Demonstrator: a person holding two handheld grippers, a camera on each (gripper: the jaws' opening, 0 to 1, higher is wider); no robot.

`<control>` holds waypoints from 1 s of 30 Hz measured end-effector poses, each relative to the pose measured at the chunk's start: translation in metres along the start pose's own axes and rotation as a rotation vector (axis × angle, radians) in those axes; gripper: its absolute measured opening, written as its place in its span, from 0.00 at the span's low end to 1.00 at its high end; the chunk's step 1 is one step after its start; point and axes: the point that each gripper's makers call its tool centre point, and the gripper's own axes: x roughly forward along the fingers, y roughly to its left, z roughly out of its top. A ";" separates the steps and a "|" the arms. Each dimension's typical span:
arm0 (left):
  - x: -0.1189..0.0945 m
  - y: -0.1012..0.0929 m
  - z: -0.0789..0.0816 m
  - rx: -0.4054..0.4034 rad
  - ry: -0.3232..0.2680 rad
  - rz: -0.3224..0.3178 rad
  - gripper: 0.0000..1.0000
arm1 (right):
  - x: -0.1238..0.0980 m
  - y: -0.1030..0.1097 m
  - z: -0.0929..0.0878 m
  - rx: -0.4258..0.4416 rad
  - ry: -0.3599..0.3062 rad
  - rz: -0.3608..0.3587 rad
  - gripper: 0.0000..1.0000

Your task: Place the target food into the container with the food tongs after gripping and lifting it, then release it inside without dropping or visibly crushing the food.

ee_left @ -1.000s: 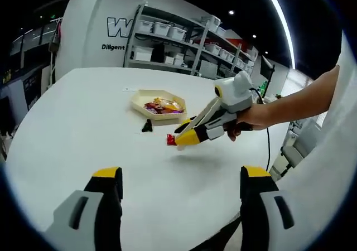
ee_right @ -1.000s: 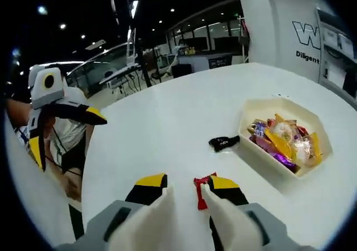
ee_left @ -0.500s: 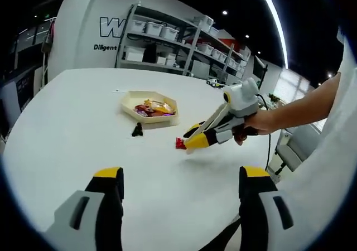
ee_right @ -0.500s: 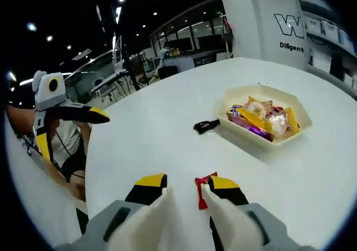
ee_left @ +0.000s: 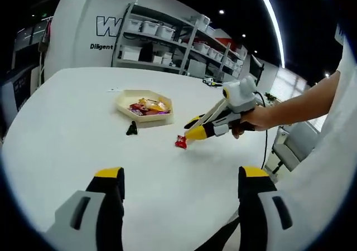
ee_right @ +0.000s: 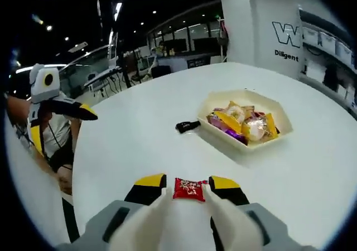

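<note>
On the white round bench, here is how it stands.

Bench [ee_left: 67,134]: big, white, round; it carries the tray, a loose dark sweet and the red one in play.

Wall writing: a large dark "W" and under it "Diligent", cut off at the shelving in the left gripper view and at the edge in the right gripper view; no more of it can be read.

Tray [ee_right: 279,114]: pale six-sided container, already heaped with wrapped sweets in yellow, purple and red; it sits well ahead of the right gripper.

Right gripper [ee_right: 189,189]: the change is here. A second ago the red sweet stood on end beside one tip; now it lies crosswise between the two yellow tips, jaws narrow around it. From the left gripper view [ee_left: 189,134] the tips point down at the sweet, low over the bench.

Red sweet [ee_right: 189,188]: the target, between the tips; pale print on the wrapper is too small to read. Whether it has left the bench I cannot tell [ee_left: 181,142].

Meaning: the grip looks made, so the lift and carry to the tray seem next.

Left gripper [ee_left: 178,184]: jaws wide apart, nothing between them, hanging back over the near bench.

Dark sweet [ee_right: 187,125]: small black wrapper, lying just beside the tray, untouched.
</note>
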 end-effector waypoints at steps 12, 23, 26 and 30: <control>-0.007 0.006 -0.001 -0.010 -0.006 0.024 0.81 | 0.013 0.001 -0.010 -0.074 0.069 -0.022 0.25; -0.002 0.004 0.000 -0.010 0.000 0.018 0.80 | 0.011 -0.001 -0.011 -0.062 0.081 -0.016 0.17; -0.001 0.004 0.001 -0.006 0.001 0.015 0.80 | 0.011 -0.004 -0.011 -0.014 0.070 -0.015 0.17; -0.001 0.006 0.001 -0.006 0.002 0.017 0.80 | 0.010 -0.008 -0.009 0.058 0.060 -0.024 0.18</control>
